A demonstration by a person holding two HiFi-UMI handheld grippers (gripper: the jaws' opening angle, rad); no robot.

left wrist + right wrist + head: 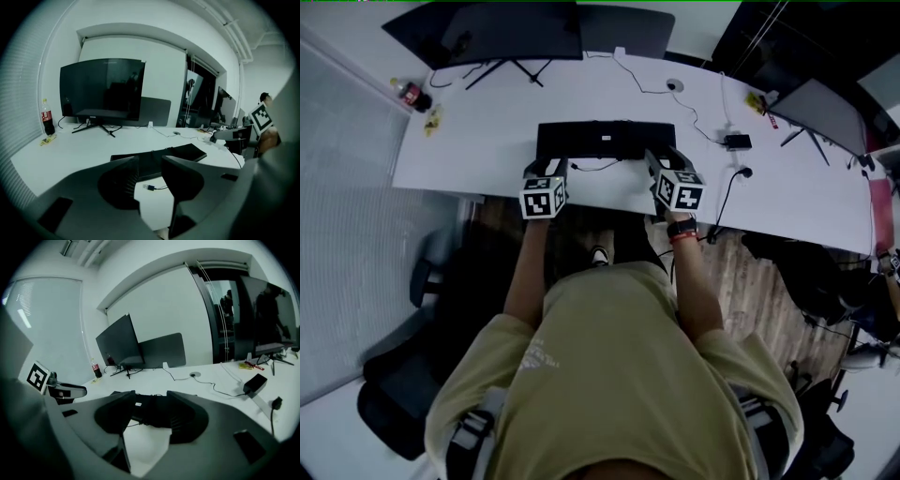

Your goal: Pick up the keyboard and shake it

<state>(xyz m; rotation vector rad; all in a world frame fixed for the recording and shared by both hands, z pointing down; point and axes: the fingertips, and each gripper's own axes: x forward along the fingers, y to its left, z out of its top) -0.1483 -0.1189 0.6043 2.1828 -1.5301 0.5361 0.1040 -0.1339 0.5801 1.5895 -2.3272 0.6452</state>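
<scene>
Black and flat, one black rectangular keyboard [605, 141] sits at centre frame in the head view, gripped along its near long edge by two grey hand-held grippers, the left gripper [546, 171] at the lower-left end and the right gripper [661, 161] at the lower-right end, each topped by a cube of square markers. In the left gripper view the left gripper [150, 161] has its two jaws closed onto the keyboard [185, 152], whose edge fills the narrow gap between them while the rest stretches off to the right, clear of the desk. The right gripper view shows the right gripper [151, 397] clamped the same way, the keyboard [145, 408] running between its jaws and off to the left, a small pale label on its visible face. One loose cable plug [150, 187] lies on the tabletop just under the lifted edge. The surface is one long white desk [487, 141] carrying two dark monitors on stands, one large monitor [487, 33] at upper left and one angled monitor [825, 108] at upper right, one red-labelled cola bottle [412, 95] at far upper left, and one small black power brick [736, 142] on a thin white cable [652, 89]. A person in an olive T-shirt [619, 366] fills the lower frame above a wood-plank floor [741, 281]; white walls close the room.
</scene>
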